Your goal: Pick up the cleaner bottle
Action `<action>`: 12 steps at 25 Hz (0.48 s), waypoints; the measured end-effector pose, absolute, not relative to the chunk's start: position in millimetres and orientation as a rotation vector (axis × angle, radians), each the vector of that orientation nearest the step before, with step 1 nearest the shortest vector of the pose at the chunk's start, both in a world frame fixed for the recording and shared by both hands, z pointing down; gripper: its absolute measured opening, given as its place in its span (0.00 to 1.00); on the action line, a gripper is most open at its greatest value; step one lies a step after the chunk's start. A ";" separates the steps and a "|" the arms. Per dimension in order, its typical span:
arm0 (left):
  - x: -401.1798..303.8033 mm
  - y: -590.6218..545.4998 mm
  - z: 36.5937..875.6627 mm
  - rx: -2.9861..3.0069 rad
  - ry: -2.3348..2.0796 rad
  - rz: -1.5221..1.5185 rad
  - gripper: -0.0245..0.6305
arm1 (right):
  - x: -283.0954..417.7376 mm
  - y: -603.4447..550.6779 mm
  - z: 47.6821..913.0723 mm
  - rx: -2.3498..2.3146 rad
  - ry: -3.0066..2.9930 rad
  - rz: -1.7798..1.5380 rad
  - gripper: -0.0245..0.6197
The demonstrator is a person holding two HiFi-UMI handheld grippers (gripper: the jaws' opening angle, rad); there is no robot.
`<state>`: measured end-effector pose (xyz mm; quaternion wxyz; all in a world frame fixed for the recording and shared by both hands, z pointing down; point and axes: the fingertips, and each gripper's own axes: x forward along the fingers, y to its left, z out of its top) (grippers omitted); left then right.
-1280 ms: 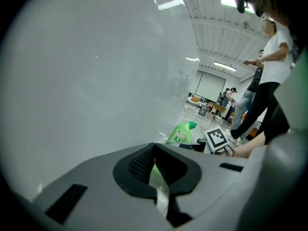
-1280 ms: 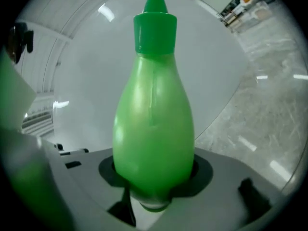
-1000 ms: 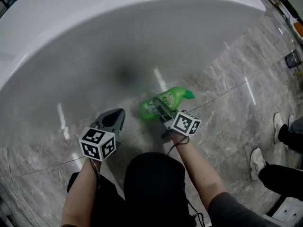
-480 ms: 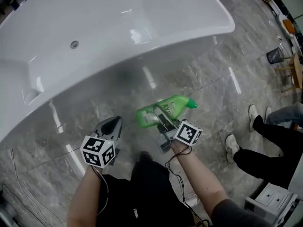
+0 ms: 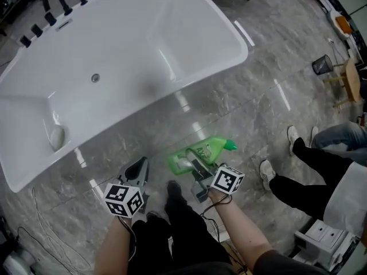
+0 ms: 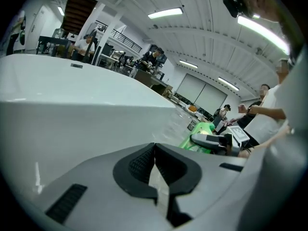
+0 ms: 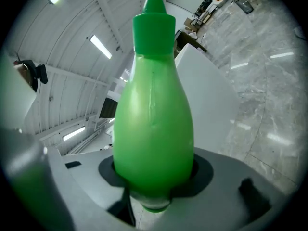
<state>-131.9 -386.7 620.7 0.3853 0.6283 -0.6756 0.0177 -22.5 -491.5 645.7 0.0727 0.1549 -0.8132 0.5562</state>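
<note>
Right gripper (image 5: 194, 166) squeezes the fat end of the green cleaner bottle (image 5: 205, 149), up off the floor (image 5: 258, 107), its cap (image 5: 230, 146) pointing straight away, while the left gripper (image 5: 138, 172) beside it is closed on nothing.

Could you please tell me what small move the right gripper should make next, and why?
Probably carry the cleaner bottle a little toward the bathtub without loosening the jaws. The right gripper is clamped on the bottle's lower body, holding it clear of the floor, so the pickup looks done; the left gripper is shut and empty.
</note>
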 end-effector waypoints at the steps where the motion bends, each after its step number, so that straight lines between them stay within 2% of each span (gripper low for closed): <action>1: -125.3 -386.4 607.1 1.594 -1.718 0.045 0.06 | -14.0 -488.3 634.8 0.473 -2.425 1.679 0.34; 8: -115.6 -386.8 516.2 1.612 -1.760 -0.018 0.06 | 3.7 -482.6 570.8 0.600 -2.428 1.752 0.34; 12: -122.5 -370.4 482.9 1.654 -1.758 -0.010 0.06 | -1.7 -460.8 549.3 0.576 -2.438 1.683 0.34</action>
